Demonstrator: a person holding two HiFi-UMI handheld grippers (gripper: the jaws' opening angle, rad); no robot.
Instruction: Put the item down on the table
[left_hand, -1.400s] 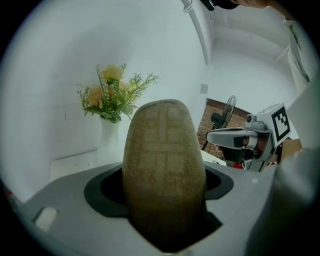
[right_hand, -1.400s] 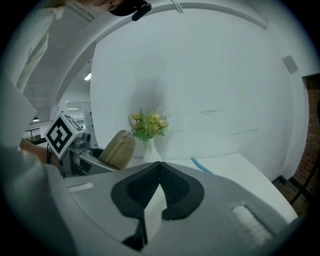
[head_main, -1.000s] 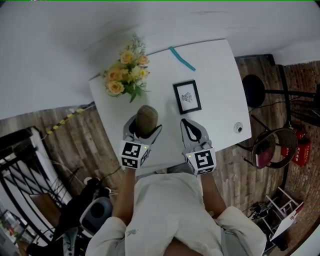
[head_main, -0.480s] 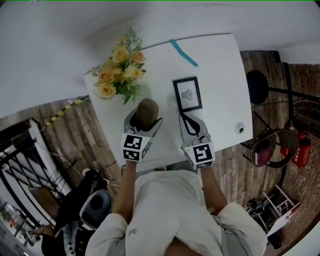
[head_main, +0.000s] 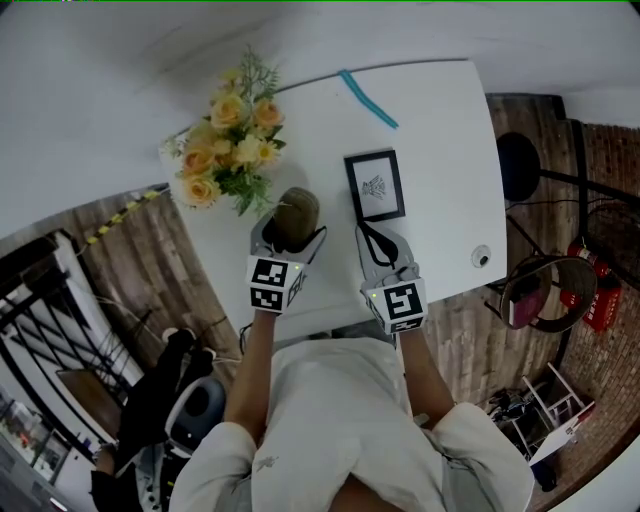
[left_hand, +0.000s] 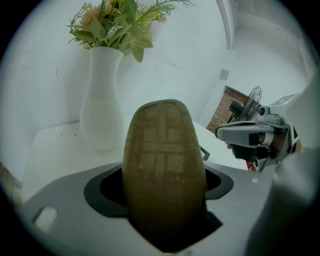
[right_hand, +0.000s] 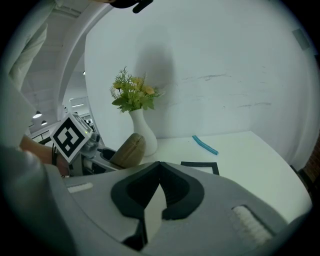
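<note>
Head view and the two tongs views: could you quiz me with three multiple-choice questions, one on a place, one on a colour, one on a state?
1. Where is the picture frame?
A) inside a box
B) on the table, just ahead of the right tongs
C) in a drawer

2. What colour is the thin strip at the table's far side?
A) teal
B) red
C) black

3. What are the left tongs doing?
A) gaping empty
B) pinching the frame
C) gripping a brown oval item

Answers:
1 B: the head view shows it flat on the white top beyond those tips.
2 A: the head and right tongs views both show teal.
3 C: the left tongs view shows the item filling the jaws.
</note>
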